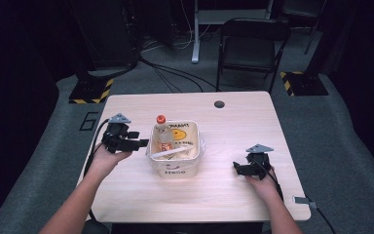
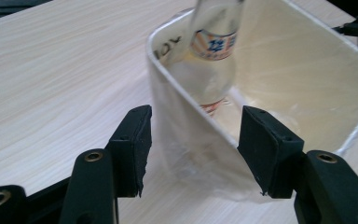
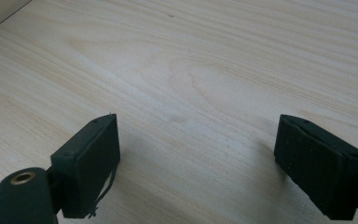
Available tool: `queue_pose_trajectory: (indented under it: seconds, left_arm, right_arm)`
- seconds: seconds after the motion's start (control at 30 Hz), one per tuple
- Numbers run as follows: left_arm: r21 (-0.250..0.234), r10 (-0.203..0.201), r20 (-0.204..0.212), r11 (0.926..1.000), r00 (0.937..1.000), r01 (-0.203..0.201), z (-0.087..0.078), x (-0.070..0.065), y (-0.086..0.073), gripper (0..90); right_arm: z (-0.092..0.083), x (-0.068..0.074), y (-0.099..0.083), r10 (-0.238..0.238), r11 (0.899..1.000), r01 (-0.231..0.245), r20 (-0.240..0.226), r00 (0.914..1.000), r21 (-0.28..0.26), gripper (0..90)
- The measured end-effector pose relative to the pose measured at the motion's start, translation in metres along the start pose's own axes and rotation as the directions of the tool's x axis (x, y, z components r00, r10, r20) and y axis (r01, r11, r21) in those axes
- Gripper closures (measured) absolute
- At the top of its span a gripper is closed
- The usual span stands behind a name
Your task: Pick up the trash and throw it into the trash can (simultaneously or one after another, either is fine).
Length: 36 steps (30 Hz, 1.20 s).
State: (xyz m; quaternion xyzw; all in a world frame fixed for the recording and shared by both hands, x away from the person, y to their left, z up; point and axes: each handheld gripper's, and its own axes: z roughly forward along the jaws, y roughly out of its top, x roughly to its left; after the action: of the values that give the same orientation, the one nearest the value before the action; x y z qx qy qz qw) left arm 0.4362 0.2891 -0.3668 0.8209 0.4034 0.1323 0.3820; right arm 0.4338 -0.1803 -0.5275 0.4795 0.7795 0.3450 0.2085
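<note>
- Dark floor is surrounding a pale wooden table [image 1: 233, 131], and in the high view a black folding chair [image 1: 253, 46] is standing behind it, with yellow-and-black striped bases [image 1: 93, 91] sitting at the far corners.
- A white tub [image 1: 174, 168] is sitting near the middle of the table, with "Hello" lettering showing on its near wall in the high view.
- A bottle [image 1: 162, 132] with an orange cap is leaning inside the tub against its left wall; the high view is showing the cap, while the left gripper view is cutting it off and showing instead the clear body and its orange-and-blue label [image 2: 213, 44].
- The left gripper [image 1: 135, 144] is hovering just beside the tub's left wall in the high view; its own view is showing the jaws standing apart with nothing pressed between them, the tub's wall [image 2: 191, 140] lying just beyond the pads and the bottle farther in.
- The right gripper [image 1: 237, 168] is resting on the table well to the right of the tub, held by the right hand [image 1: 263, 184].
- The right gripper view is showing its jaws spread wide over bare wood grain, released and grasping nothing.
- A small round grommet [image 1: 219, 104] is showing near the table's far edge in the high view.
</note>
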Motion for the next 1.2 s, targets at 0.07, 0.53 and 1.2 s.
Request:
queue_pose_trajectory:
  seconds: [0.07,0.53,1.2]
  left_arm:
    - [-0.007,-0.007,-0.012,0.9999,0.9999,0.007,-0.003,0.006,-0.005,43.5]
    - [-0.049,-0.035,-0.069,0.9983,0.9970,0.032,-0.009,0.035,-0.040,42.6]
    - [-0.053,-0.084,-0.082,0.9954,0.9931,0.079,0.005,0.056,-0.096,39.1]
  right_arm:
    - [0.000,0.000,0.000,-0.002,1.000,0.002,0.000,1.0000,0.000,13.4]
    - [0.000,0.000,0.001,0.001,1.000,-0.001,0.000,1.0000,0.000,13.4]
    - [0.001,0.000,0.000,0.000,1.000,0.000,0.000,1.0000,-0.001,13.4]
